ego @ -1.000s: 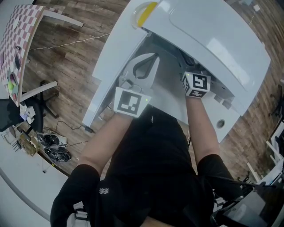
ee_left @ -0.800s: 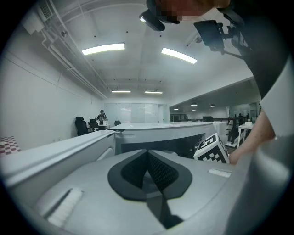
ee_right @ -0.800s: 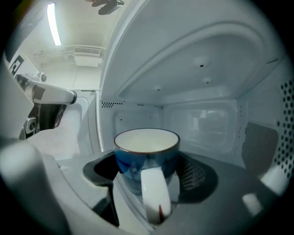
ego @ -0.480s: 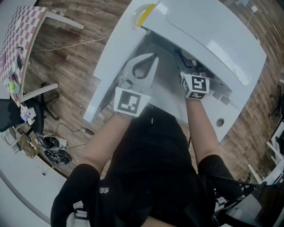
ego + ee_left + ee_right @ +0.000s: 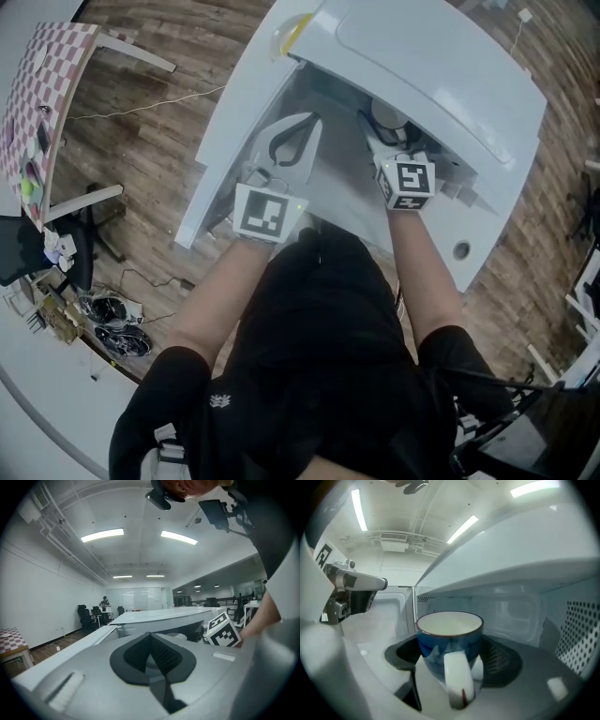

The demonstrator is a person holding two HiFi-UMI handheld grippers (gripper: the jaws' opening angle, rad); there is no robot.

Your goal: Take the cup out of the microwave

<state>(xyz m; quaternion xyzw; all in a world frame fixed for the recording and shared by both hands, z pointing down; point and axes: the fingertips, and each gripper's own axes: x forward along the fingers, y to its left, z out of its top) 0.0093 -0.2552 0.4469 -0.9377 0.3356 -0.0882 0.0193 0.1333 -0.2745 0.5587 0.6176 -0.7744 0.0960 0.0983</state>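
cup [image 5: 449, 639]: clamped between right gripper [image 5: 451, 663] jaws, microwave [image 5: 511, 609] cavity behind
look: blue outside, white inside, white handle toward camera
left gripper [image 5: 151, 656]: jaws clenched, empty

A white table [image 5: 480, 230] carries the microwave [image 5: 441, 66], which takes up most of the top. A round hole [image 5: 459, 250] shows in the bare strip at the microwave's front right. The table stands on a wood-plank floor [image 5: 159, 150]. Left of the microwave, a thin white cable [image 5: 141, 94] trails over the planks toward a checkered table [image 5: 47, 84]. Farther down-left of the microwave, a tangle of cables [image 5: 112, 323] and small clutter lies on the floor, too small to sort out.
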